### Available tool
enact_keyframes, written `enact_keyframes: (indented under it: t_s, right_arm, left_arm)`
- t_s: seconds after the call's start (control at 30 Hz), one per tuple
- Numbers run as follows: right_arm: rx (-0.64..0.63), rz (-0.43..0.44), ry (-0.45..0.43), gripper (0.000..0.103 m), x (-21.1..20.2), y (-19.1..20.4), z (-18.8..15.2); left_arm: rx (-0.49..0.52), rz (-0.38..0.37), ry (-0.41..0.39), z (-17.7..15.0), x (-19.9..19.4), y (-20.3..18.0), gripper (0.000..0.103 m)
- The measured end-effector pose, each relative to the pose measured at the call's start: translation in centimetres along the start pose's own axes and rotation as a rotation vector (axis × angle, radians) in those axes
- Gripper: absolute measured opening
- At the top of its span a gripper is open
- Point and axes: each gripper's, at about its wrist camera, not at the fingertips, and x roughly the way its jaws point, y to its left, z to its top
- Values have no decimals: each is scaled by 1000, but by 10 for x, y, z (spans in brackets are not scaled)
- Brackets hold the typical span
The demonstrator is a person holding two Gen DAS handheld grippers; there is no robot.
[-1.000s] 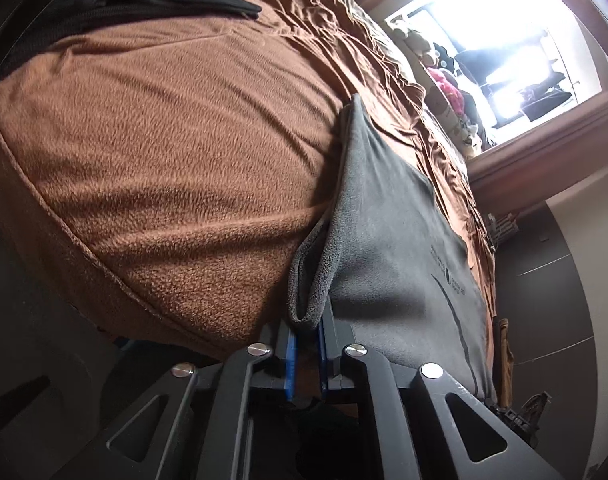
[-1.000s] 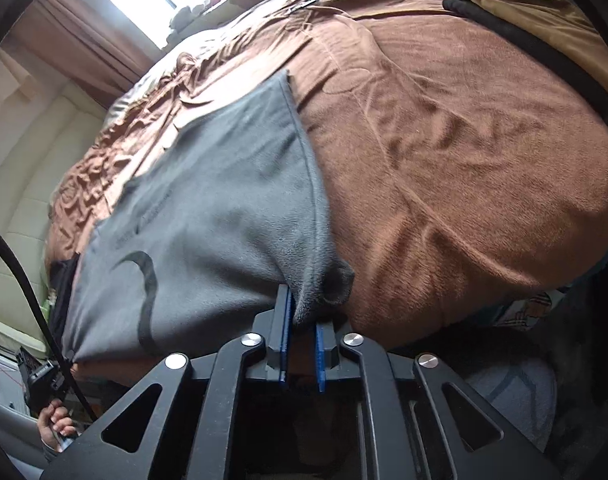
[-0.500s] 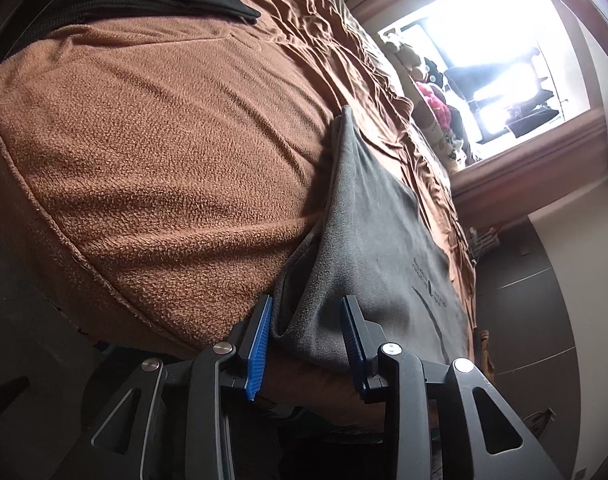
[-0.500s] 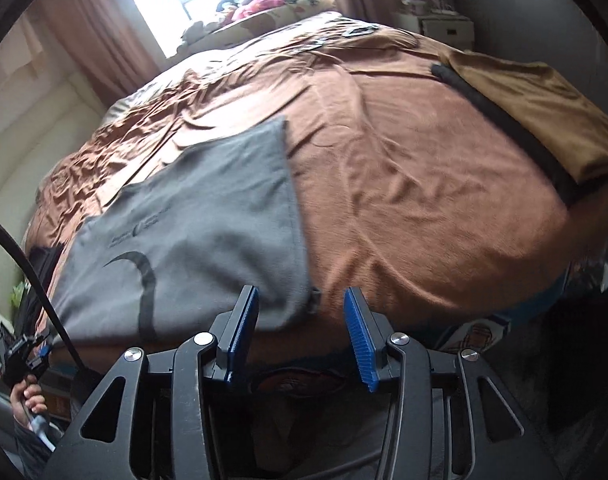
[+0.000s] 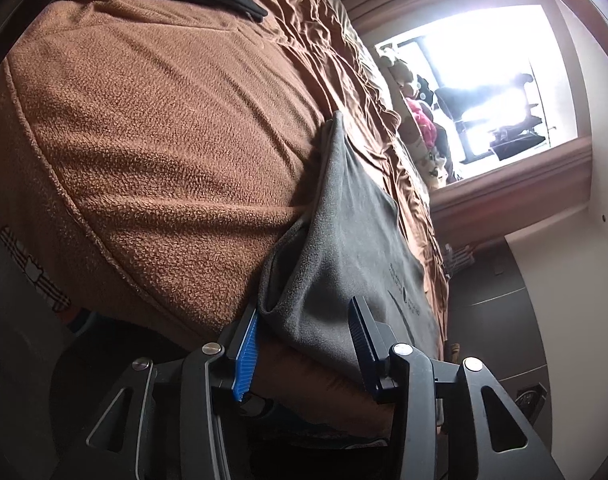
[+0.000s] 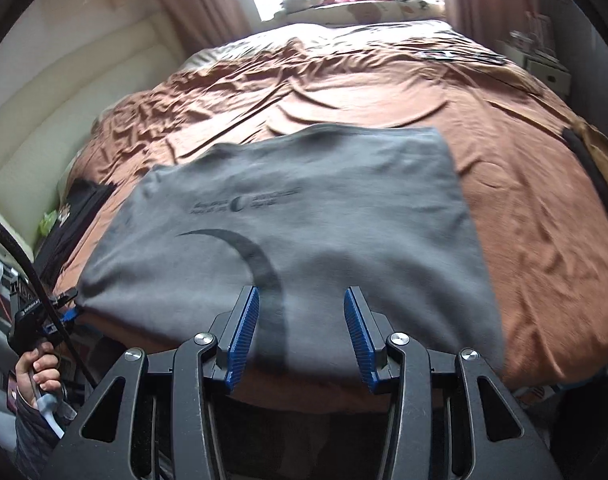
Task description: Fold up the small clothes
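1. The grey garment point(image 6: 304, 216) lies flat on the brown bedspread point(image 6: 524, 200), its near hem at the bed's edge just ahead of both pairs of jaws. It is probably laid out this way so a fold can be made across it.
2. The left gripper point(image 5: 304, 332) has just been opening its jaws. They stand released around the garment's near left corner, whose limp cloth sags between the pads, apparently pressed by neither.
3. The right gripper point(image 6: 302, 334) has also just let go. Its jaws are apart and empty, hovering above the middle of the near hem, with the dark printed curve just beyond the left pad.
4. From the right jaws, the garment's long axis seems to run side to side, parallel to the bed's edge. Its printed lettering faces up and reads upside down, so its top likely points towards the jaws.
5. A person's hand point(image 6: 38, 376) holding the left gripper's handle shows far left of the right jaws.
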Motion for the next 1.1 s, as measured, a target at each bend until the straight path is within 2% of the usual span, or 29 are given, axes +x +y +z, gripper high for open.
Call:
enact_keyframes:
  t_s: [0.27,0.33,0.43,0.47,0.5,0.57,0.73,0.93,1.1]
  right_arm:
    - [-93,40,89,42,75,40,26]
    - [-106,53,108,42,90,48,34]
    - [-129,42,132,41,112,59,43]
    - [-132,37,141,40,121,61,47]
    - [-133,30,150,37,130,63,50]
    - [-135,13,171,35,147,65,58]
    - [-123,-40,205,28,189,67,84]
    - [-112,-85,209,27,227,72,113]
    - [-114,-135,186,22,250,81,132]
  left_arm:
    - [-17,10,-7,7,11,-1,44]
    - [-26,21,-3,11,14,0,40]
    - [-16,60,0,12,17,-4,27]
    - [-14,73,2,12,18,-5,17]
    - [-16,82,3,12,19,-4,13]
    - [-31,83,0,12,21,0,10]
    - [-41,91,3,14,23,1,10]
    - [-81,126,-19,14,27,-3,10]
    - [-133,139,-43,12,28,-2,10]
